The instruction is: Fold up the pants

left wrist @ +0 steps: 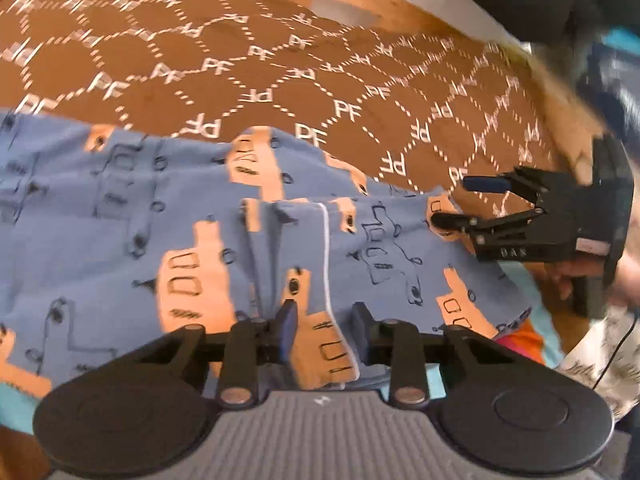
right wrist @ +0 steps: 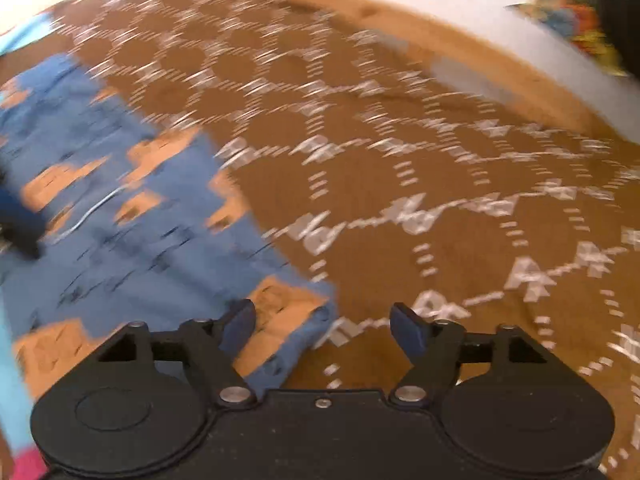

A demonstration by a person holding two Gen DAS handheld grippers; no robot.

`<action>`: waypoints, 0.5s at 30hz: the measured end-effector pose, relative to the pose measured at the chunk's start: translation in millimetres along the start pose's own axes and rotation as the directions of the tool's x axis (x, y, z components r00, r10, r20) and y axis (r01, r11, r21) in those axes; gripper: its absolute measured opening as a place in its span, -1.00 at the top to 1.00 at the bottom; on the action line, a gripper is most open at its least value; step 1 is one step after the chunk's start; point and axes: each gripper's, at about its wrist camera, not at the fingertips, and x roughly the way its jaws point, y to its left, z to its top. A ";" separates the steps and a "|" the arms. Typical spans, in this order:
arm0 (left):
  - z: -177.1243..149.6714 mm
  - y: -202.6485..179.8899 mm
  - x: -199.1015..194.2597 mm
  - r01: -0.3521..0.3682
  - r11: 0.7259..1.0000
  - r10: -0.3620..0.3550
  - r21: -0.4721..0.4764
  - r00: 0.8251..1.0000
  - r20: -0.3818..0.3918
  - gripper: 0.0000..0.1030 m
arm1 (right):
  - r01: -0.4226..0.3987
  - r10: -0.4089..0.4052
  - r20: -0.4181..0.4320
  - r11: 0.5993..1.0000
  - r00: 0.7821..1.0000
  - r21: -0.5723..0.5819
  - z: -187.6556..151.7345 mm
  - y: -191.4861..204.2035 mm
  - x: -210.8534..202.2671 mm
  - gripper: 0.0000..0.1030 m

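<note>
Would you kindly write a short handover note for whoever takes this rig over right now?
Left claw: open, low over the near edge of the blue pants, gripping nothing.
Right claw: open wide, empty, at the pants' right corner.
Pants: lying on the brown patterned cover, doubled over with a layer on top; edges uneven.
Done: apparently one fold laid and released.
Left: probably smooth the cloth, regrasp and fold again. The right wrist view is blurred, so check that corner first.

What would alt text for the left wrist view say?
Blue pants with orange trucks lie on a brown patterned cloth. The left tongs stand open above them; the right tongs, also open, reach in from the right.
</note>
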 end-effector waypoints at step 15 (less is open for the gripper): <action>-12.1 69.8 -119.5 -0.313 0.924 0.355 -0.219 0.916 0.188 -0.86 | -0.104 0.112 0.097 0.991 0.989 -0.079 40.8 112.5 22.6 -0.77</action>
